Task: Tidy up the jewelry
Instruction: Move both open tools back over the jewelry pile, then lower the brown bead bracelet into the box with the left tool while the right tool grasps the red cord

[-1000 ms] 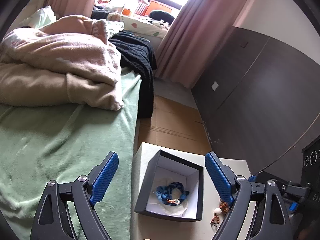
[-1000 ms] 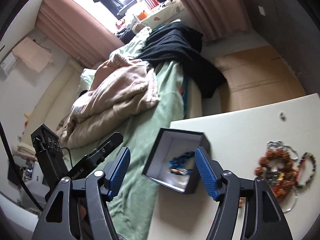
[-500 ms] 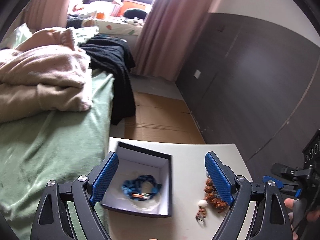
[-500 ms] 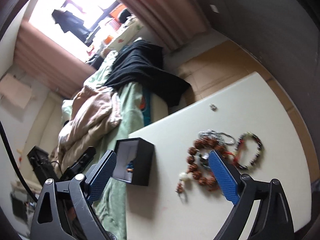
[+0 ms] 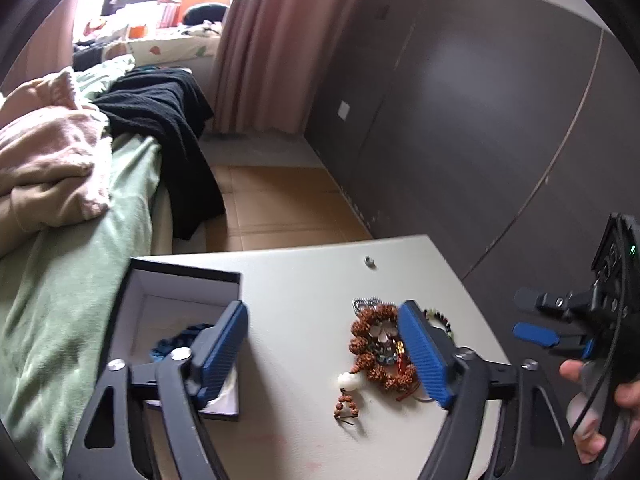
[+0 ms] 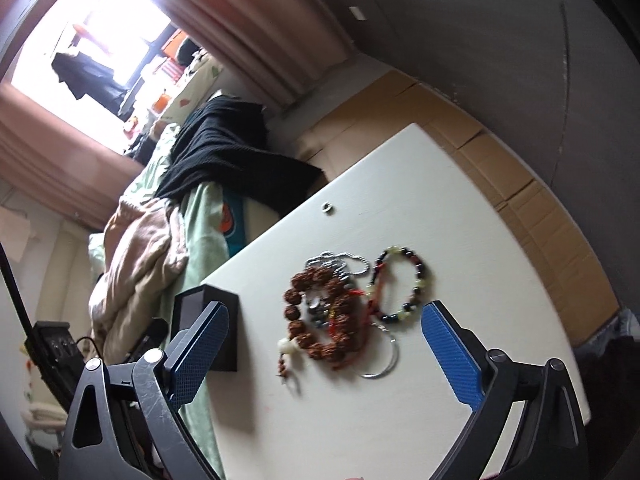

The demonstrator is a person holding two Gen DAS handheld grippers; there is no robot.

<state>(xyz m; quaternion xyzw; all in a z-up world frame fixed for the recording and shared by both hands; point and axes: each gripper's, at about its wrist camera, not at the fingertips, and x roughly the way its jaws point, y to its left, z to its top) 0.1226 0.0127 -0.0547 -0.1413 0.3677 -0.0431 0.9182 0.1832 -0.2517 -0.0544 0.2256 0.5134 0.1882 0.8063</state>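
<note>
left wrist view: the left gripper gapes empty above the table; its finger hides part of the blue bracelet inside the black box. right wrist view: the right gripper gapes empty over the brown bead bracelet; the box interior is hidden.

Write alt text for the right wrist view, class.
The open right gripper hovers over a white table above tangled jewelry: a brown bead bracelet, a dark beaded bracelet and a silver chain. A black box sits left, beside a bed.
</note>
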